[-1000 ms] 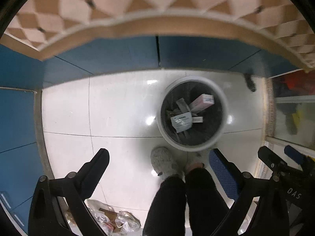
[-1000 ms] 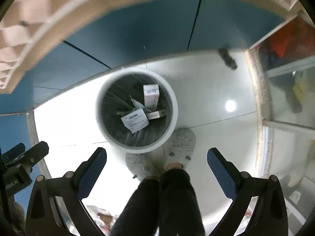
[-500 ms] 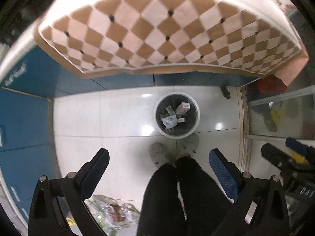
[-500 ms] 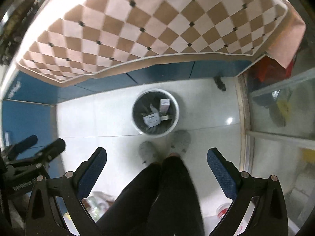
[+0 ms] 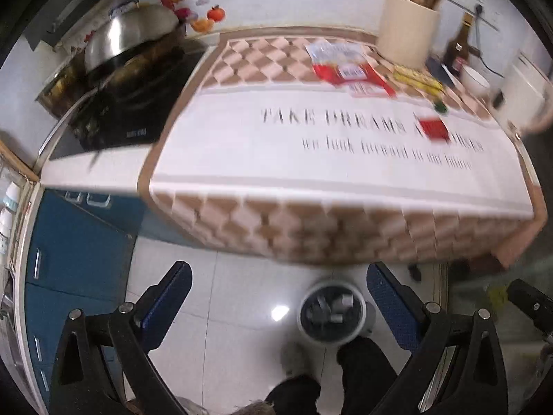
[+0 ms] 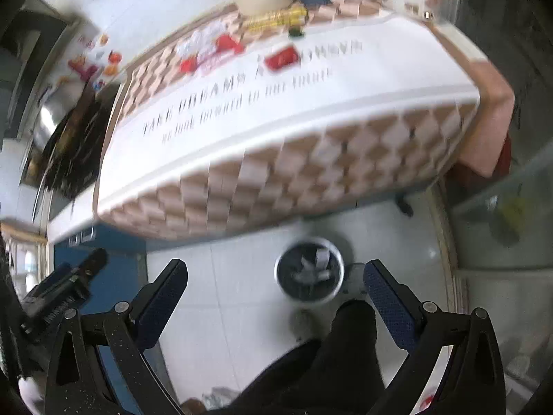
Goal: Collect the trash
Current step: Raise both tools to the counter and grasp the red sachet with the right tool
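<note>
A white trash bin (image 5: pixel 332 314) with a black liner stands on the floor and holds several small boxes; it also shows in the right wrist view (image 6: pixel 309 273). On the counter lie a red-and-white wrapper (image 5: pixel 345 65), a small red packet (image 5: pixel 434 128) and a yellow packet (image 5: pixel 418 77). The red packet (image 6: pixel 281 57) and the wrapper (image 6: pixel 207 52) show in the right wrist view too. My left gripper (image 5: pixel 276 297) is open and empty, high above the floor. My right gripper (image 6: pixel 274 285) is open and empty at similar height.
A printed checkered cloth (image 5: pixel 311 159) covers the counter. A stove with a steel lid (image 5: pixel 131 38) is at the left, a cream utensil jar (image 5: pixel 408 31), a bottle (image 5: pixel 459 48) and a bowl (image 5: pixel 478 81) at the back right. Blue cabinets (image 5: pixel 76 259) line the left. The person's legs (image 6: pixel 345 349) stand by the bin.
Both grippers have risen and tilted up from over the bin. The counter top with its trash has come into view, and the bin now looks small and low in both views.
</note>
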A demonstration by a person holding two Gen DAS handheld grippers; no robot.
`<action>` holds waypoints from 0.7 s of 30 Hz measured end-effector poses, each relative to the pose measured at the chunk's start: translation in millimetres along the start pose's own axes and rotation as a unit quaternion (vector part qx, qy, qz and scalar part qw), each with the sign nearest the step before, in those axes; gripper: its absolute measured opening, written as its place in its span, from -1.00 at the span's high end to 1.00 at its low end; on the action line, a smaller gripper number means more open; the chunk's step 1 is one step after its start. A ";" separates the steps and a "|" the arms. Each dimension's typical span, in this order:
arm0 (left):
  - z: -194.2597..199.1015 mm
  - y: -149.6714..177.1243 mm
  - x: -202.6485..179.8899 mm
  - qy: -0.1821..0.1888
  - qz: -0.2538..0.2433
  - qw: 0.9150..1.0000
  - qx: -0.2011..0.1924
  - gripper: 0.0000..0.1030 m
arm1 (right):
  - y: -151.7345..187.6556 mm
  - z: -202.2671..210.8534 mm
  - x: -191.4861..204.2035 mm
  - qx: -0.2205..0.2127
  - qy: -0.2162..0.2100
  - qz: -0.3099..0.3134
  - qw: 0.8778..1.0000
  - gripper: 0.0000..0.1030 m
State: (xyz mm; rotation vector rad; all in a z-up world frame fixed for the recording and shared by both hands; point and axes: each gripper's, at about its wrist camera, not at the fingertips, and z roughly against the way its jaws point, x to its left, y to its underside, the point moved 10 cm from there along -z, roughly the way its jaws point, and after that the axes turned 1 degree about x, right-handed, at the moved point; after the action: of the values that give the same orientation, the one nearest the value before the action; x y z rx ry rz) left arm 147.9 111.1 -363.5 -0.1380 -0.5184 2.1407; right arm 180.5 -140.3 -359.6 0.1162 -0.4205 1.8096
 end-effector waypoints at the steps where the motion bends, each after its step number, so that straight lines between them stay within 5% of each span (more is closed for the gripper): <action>1: -6.7 -13.4 -2.1 -0.003 0.004 1.000 0.002 -1.00 | -19.5 -3.5 -2.1 -0.004 -0.001 -0.002 1.000 -1.00; 7: -53.2 -79.3 -22.5 -0.060 0.033 0.997 0.025 -1.00 | -140.8 -69.2 -15.1 -0.001 -0.007 -0.030 1.000 -1.00; 15: -141.7 -106.1 -50.5 -0.140 0.040 0.983 0.111 -1.00 | -264.3 -197.5 -16.9 0.024 0.016 -0.003 1.000 -0.86; 18: -150.3 -109.6 -56.5 -0.172 0.039 0.973 0.146 -1.00 | -287.7 -205.8 -4.6 -0.021 0.058 0.071 0.996 -0.19; 20: -154.0 -118.8 -69.3 -0.169 0.035 0.974 0.150 -1.00 | -294.1 -206.0 -6.5 -0.042 0.081 0.107 0.990 0.67; 21: -154.6 -126.5 -81.8 -0.157 0.034 0.976 0.149 -1.00 | -295.8 -205.2 -9.7 -0.042 0.069 0.110 0.991 0.77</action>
State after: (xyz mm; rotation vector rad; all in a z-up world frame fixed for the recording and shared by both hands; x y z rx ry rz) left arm 335.9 157.8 -458.7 0.3602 -0.3683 2.2936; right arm 492.5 -13.6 -487.3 -0.1186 -0.4221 1.9988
